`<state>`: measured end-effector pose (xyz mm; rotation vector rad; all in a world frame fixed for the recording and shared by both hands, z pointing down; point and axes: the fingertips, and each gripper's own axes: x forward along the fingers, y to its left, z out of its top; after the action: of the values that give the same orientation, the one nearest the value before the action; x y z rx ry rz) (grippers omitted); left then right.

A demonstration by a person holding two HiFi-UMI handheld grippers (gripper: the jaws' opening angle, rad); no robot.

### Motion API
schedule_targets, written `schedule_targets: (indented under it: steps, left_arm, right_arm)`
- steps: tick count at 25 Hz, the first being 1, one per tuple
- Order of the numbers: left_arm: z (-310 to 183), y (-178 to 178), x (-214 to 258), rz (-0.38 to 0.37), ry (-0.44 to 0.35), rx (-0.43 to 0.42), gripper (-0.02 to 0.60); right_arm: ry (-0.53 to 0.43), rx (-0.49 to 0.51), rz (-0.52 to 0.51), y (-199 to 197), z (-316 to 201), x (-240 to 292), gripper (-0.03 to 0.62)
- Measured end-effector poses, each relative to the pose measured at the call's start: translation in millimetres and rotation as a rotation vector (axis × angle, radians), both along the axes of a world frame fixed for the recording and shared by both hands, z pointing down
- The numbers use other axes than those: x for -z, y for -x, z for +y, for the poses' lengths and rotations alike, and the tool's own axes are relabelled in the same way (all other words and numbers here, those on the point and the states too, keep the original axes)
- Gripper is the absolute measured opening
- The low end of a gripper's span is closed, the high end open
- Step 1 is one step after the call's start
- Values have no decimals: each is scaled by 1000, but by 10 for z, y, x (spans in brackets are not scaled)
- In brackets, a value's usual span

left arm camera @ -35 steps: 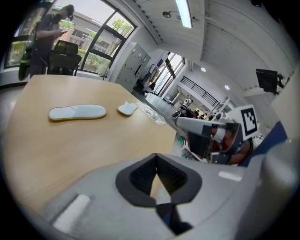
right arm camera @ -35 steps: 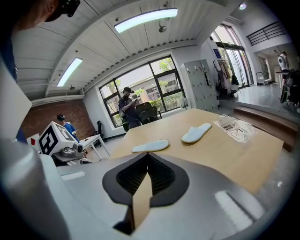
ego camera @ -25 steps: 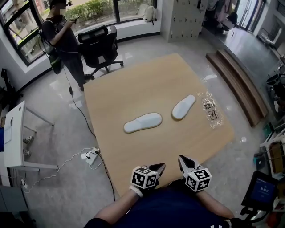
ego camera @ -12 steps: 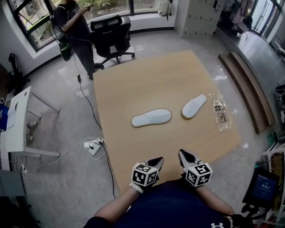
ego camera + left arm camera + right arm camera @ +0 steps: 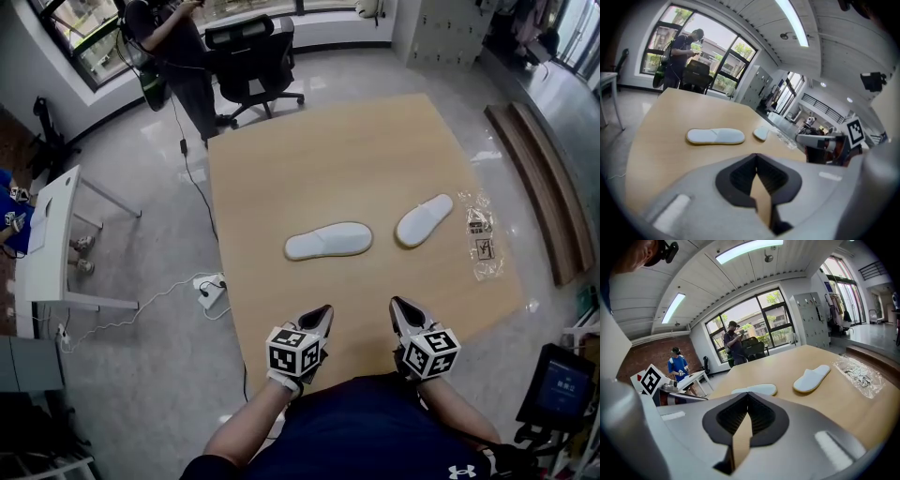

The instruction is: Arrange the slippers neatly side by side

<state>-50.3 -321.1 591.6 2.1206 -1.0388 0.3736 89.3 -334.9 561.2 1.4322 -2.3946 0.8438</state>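
I had the left gripper hovering over the near edge of the worktop, its fingers pressed together at the tips with nothing between them. The right gripper sat just beside it over the same edge, and its fingers were likewise closed on nothing.

Both slippers lay out on the wood, well beyond either gripper. The longer-looking white slipper lay roughly crosswise near the middle of the worktop, ahead of the left gripper. The second slipper lay to its right, angled with its far end pointing away and to the right. The two were apart, with bare wood between them, and did not line up with each other. In the left gripper view the nearer slipper showed flat, sole down, with the other just past its right end.

A crumpled clear plastic wrapper rested near the right edge of the worktop, just beside the angled slipper. Beyond the far corner stood a black office chair, and a person stood next to it. A white desk stood off to the left on the floor.
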Motion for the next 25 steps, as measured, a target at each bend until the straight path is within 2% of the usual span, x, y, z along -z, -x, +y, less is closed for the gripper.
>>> schedule_targets:
  steps: [10,17,18,22,25]
  left_arm:
    - [-509,85,-125,-198,-78,-48,31]
    - [-894,141,-221,-295,-131,-88,37]
    - [-942,149,-248,-309,-132,-95,49]
    - [-1127,193,-379,-384,-132,-121,115]
    - [-1272,240,-499,-465,-155,-177,143]
  right_arm:
    - [-45,-39,44,-443,-499,-53,11]
    - [-69,-54,190,-963,-964,-282,16]
    - [-67,-51,212,-1027,-1019,-330,53]
    - [-47,-7,280,-1203,-1226,-523,112]
    - [3,57,295,-1277,-1405,-707,174]
